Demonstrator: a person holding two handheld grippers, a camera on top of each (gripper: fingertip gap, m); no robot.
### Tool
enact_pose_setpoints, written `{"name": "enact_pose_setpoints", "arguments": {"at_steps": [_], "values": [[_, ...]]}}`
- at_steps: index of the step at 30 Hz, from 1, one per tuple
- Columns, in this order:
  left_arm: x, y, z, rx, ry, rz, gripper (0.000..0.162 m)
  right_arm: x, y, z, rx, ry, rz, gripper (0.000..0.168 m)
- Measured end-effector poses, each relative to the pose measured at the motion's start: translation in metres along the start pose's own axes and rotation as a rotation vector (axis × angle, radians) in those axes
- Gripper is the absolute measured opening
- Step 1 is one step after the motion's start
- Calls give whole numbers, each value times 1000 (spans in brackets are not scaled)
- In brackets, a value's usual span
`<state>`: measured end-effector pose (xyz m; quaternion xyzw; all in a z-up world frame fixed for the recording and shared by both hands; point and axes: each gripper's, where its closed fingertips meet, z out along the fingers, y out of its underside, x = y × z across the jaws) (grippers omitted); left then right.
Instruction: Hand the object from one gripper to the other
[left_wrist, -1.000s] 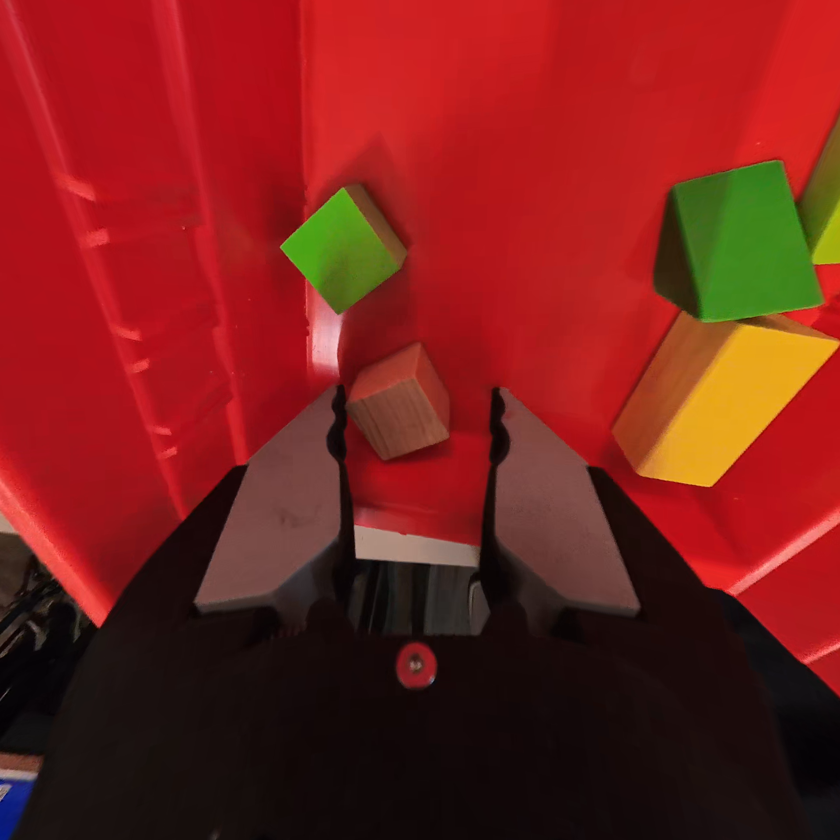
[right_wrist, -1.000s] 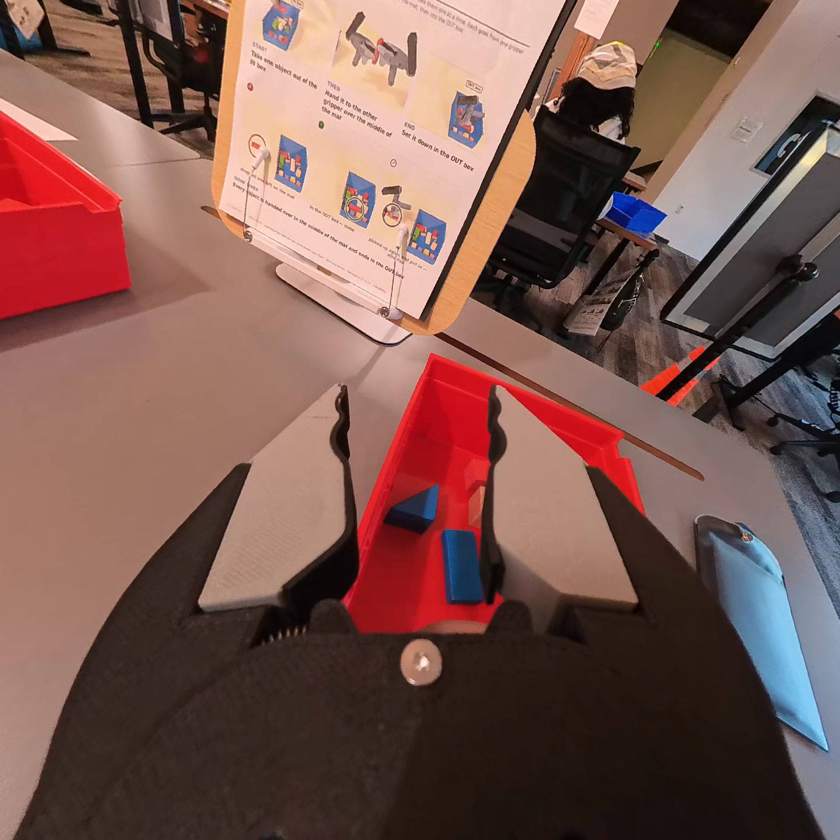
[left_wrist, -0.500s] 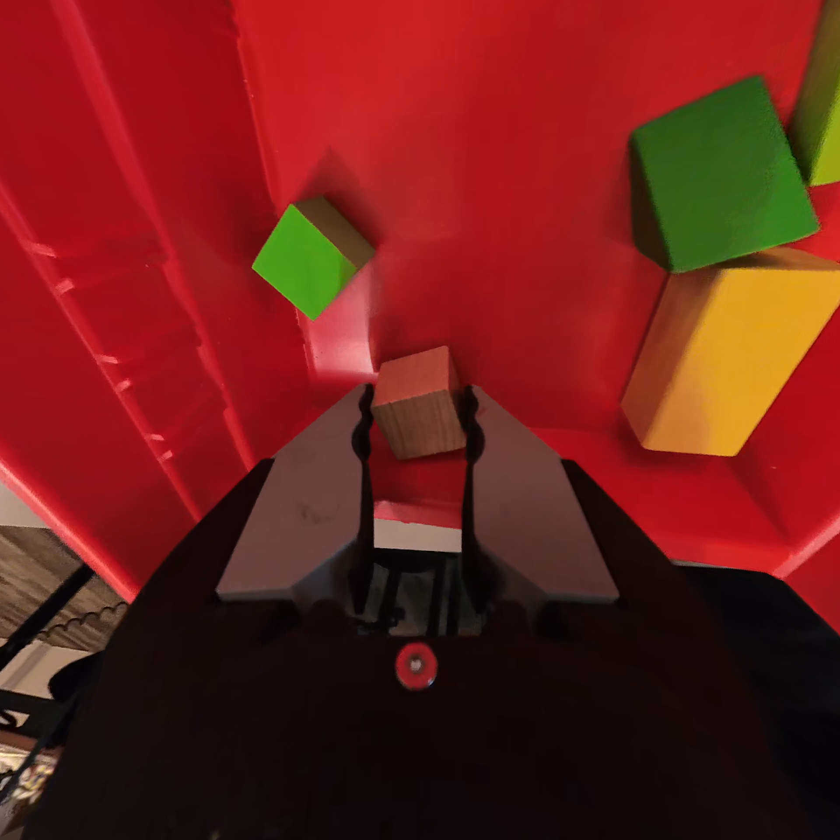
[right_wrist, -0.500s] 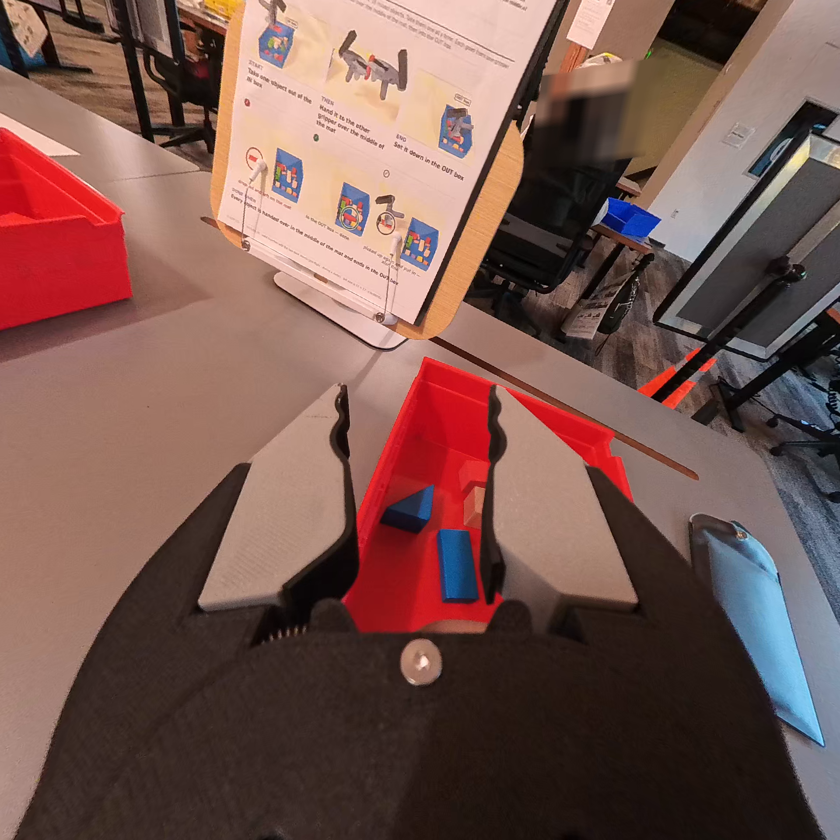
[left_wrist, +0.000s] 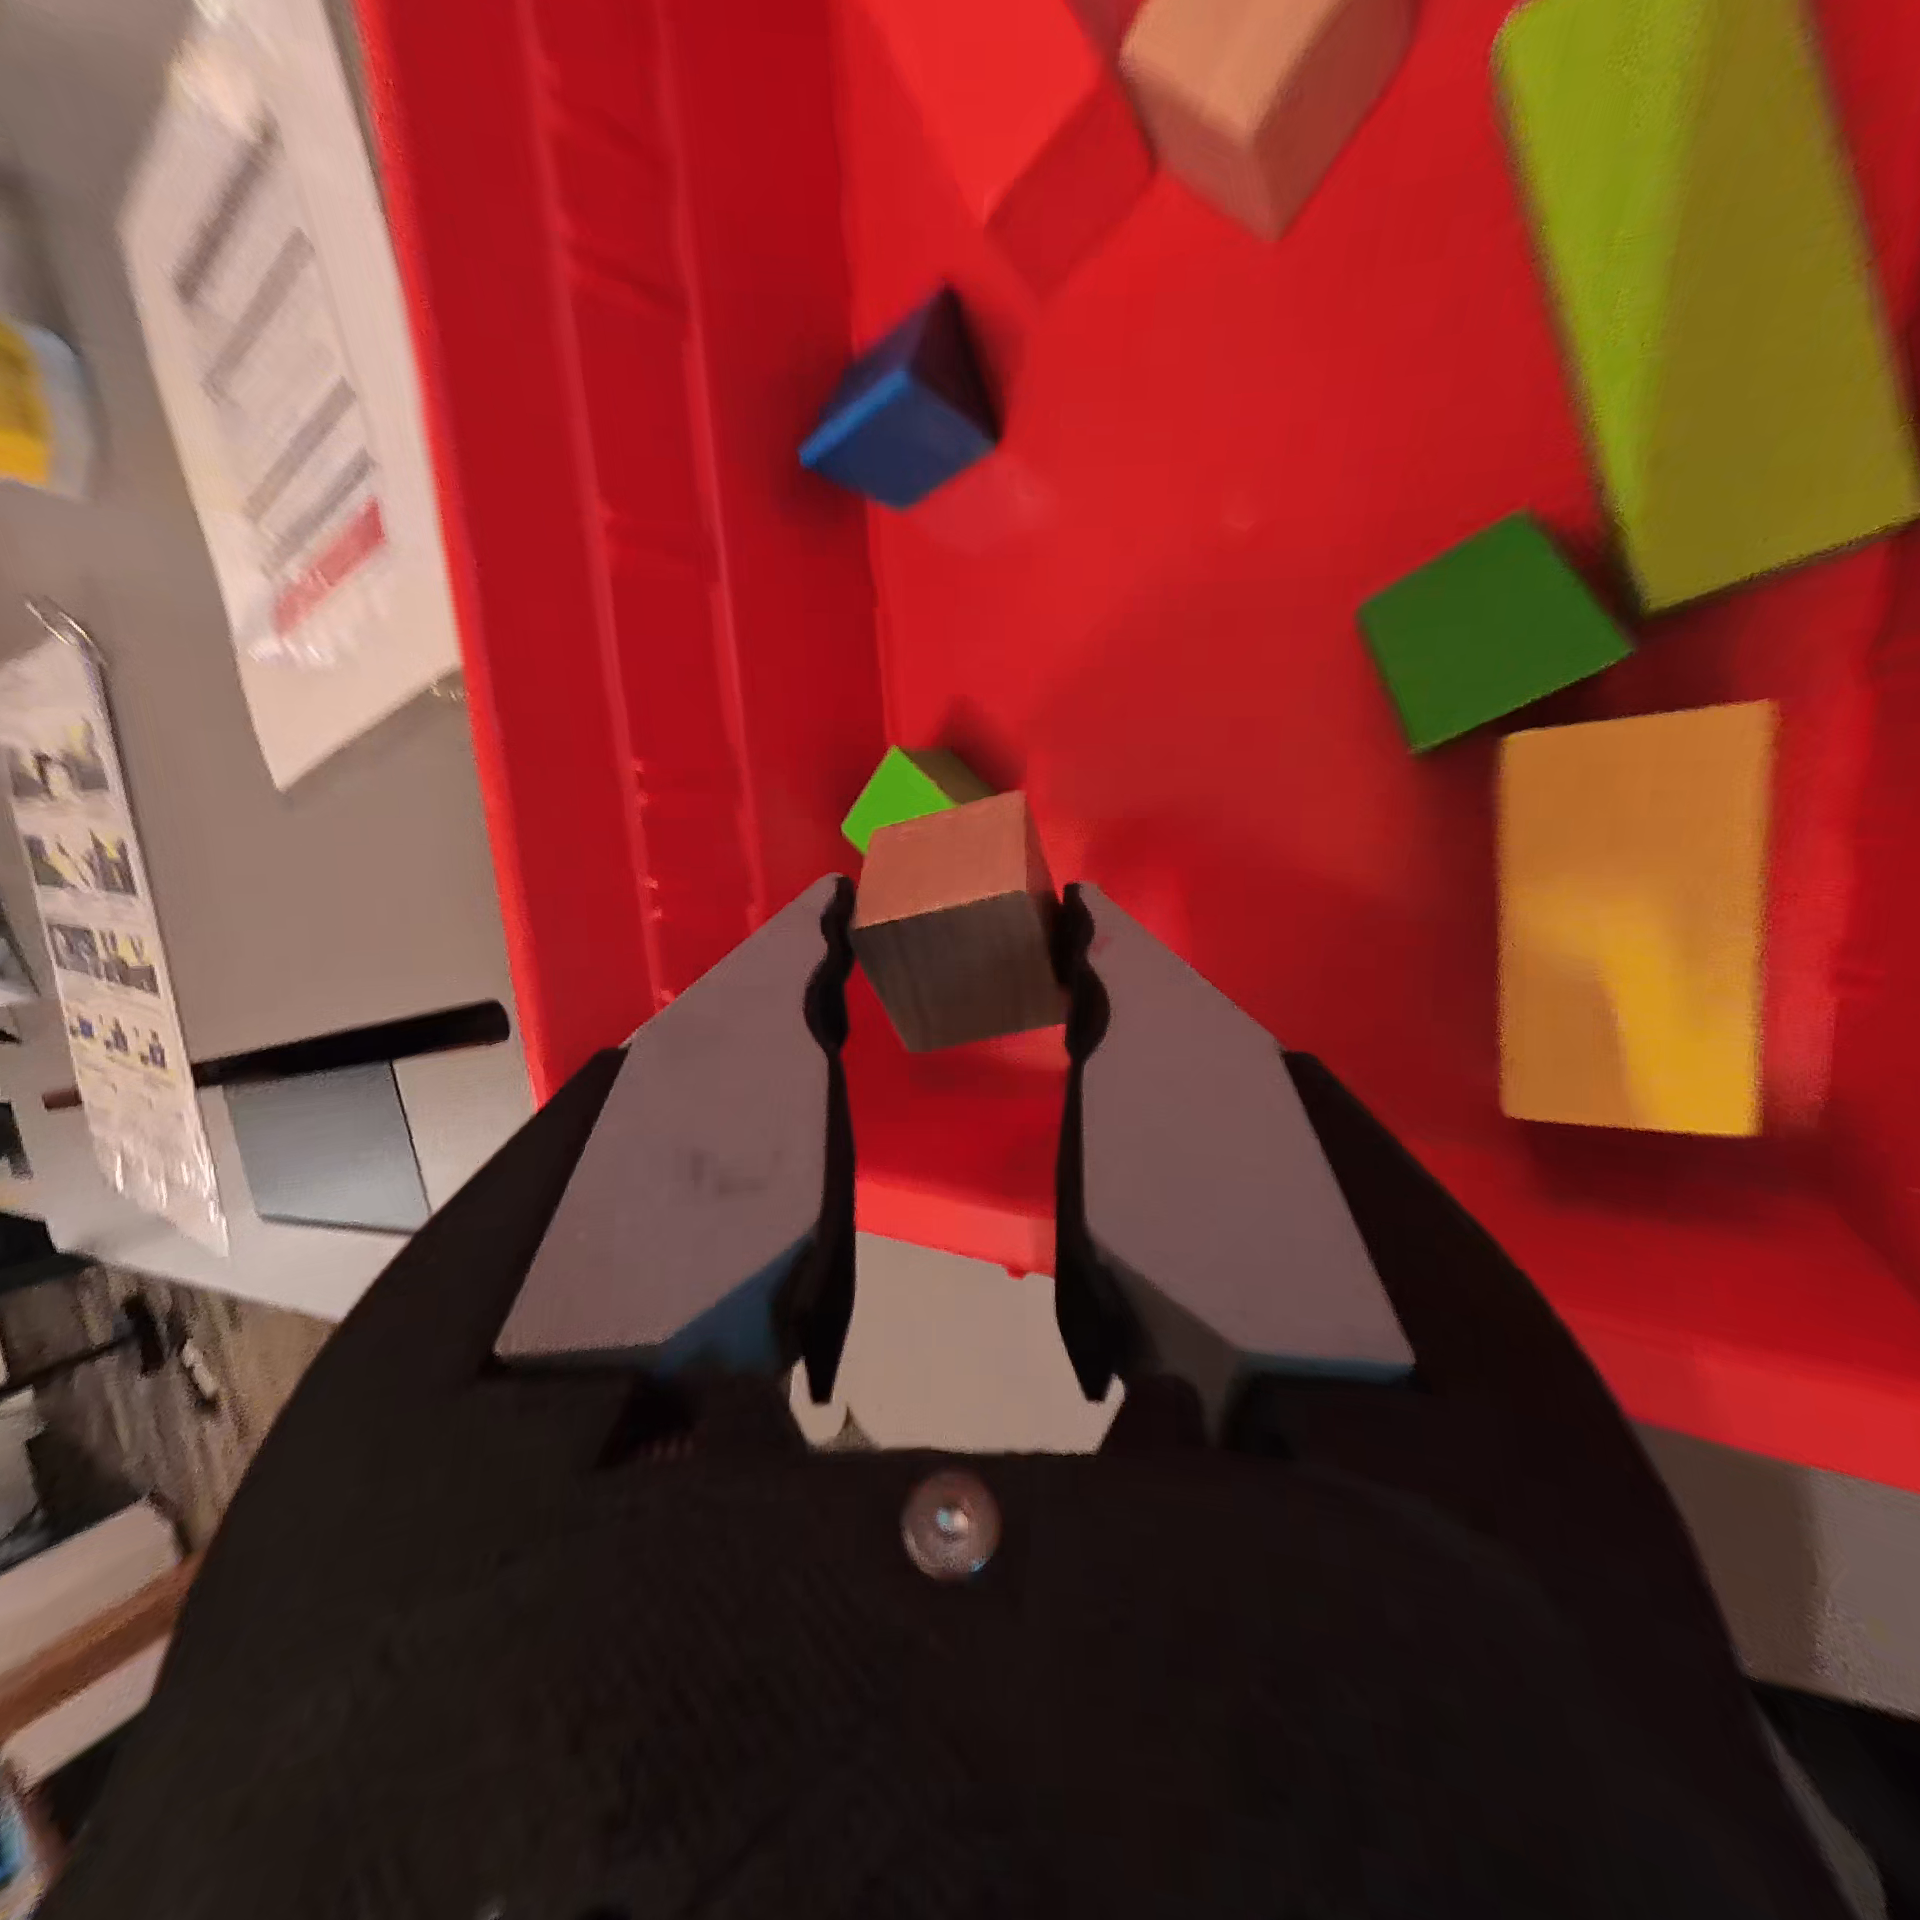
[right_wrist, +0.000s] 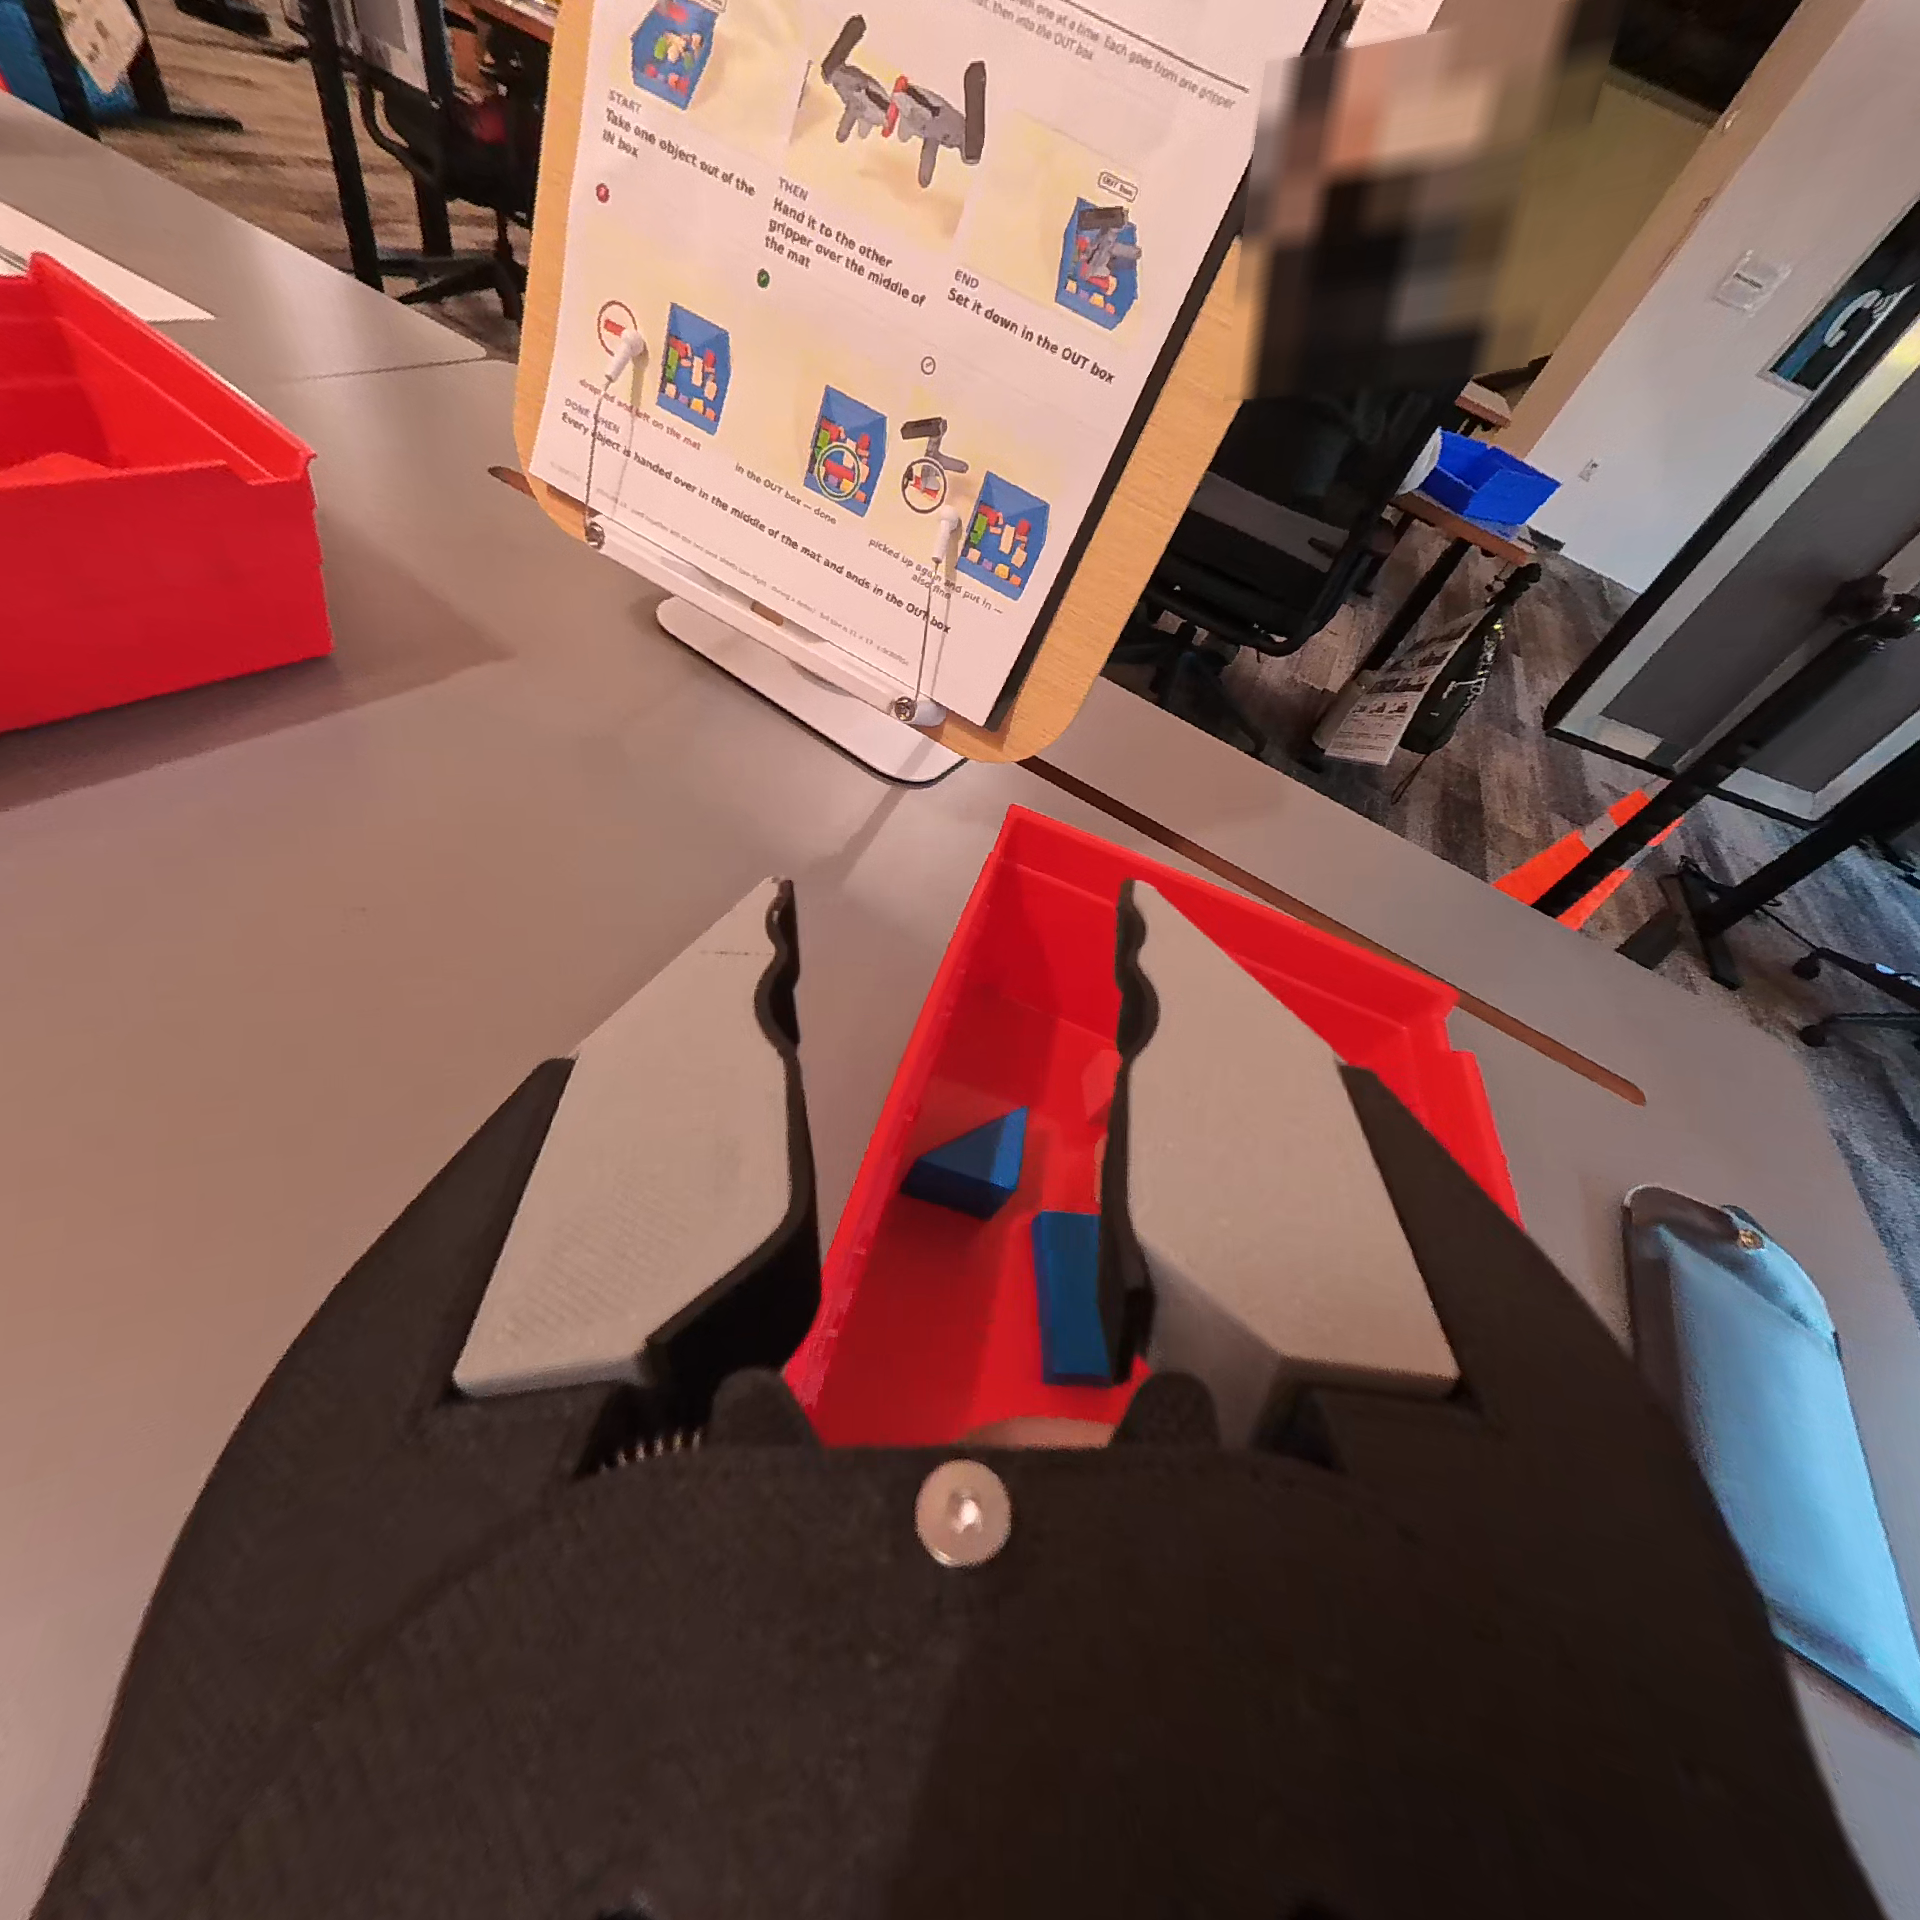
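Observation:
My left gripper (left_wrist: 951, 920) is shut on a small wooden cube with a reddish top (left_wrist: 956, 920) and holds it above the floor of a red bin (left_wrist: 1195, 540). A bright green cube (left_wrist: 899, 795) lies just behind it at the bin wall. My right gripper (right_wrist: 951, 935) is open and empty, hovering over the grey table (right_wrist: 364, 883) above a second red bin (right_wrist: 1340, 997) that holds a blue wedge (right_wrist: 971, 1164) and a blue block (right_wrist: 1070, 1294).
The left bin also holds a blue block (left_wrist: 904, 416), a dark green cube (left_wrist: 1486, 629), a yellow block (left_wrist: 1631, 914), a lime block (left_wrist: 1704, 301) and a tan block (left_wrist: 1247, 94). An instruction board on a stand (right_wrist: 862, 364), the first red bin (right_wrist: 145, 520) and a light blue pouch (right_wrist: 1766, 1434) are on the table. Left tips to right tips: about 55 cm.
My left gripper closed on the wooden cube and has lifted it away from the bin floor; the view has pulled back. The right gripper stayed open and drifted slightly.

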<state>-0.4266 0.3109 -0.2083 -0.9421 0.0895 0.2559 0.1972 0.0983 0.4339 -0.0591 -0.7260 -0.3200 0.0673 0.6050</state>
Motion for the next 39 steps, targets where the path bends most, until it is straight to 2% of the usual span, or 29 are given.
{"name": "enact_pose_setpoints", "arguments": {"at_steps": [1, 5, 9, 13, 15, 17, 20, 22, 25, 27, 33, 39], "values": [[0, -8, -6, 65, -14, -15, 37, -2, 0, 1, -1, -11, 5, 59], [-8, -49, -49, 381, -121, -61, 38, -9, 1, 2, -5, -33, 2, 59], [-13, -84, -116, 756, -232, -127, 37, -17, -2, 2, 6, -61, 7, 59], [-2, -94, -193, 1121, -288, -183, 36, -33, -3, 4, 22, -165, 58, 59], [14, -89, -245, 1367, -295, -184, 34, -48, -8, 1, 37, -264, 100, 59], [47, -85, -287, 1548, -189, -114, 34, -68, -15, -6, 60, -386, 144, 59], [82, -88, -308, 1580, -124, -72, 34, -102, -26, -19, 90, -570, 201, 58], [94, -97, -300, 1558, -104, -62, 34, -129, -33, -23, 110, -684, 248, 56], [100, -112, -269, 1487, -78, -51, 34, -178, -24, -22, 33, -857, 250, 56], [114, -112, -269, 1521, -21, 8, 34, -199, -17, -20, 0, -908, 227, 56], [165, -100, -301, 1597, 31, 256, 34, -224, -28, -44, 10, -1168, 349, 56], [230, -82, -336, 1647, 15, 504, 34, -236, -41, -99, 7, -1554, 445, 59]]}}
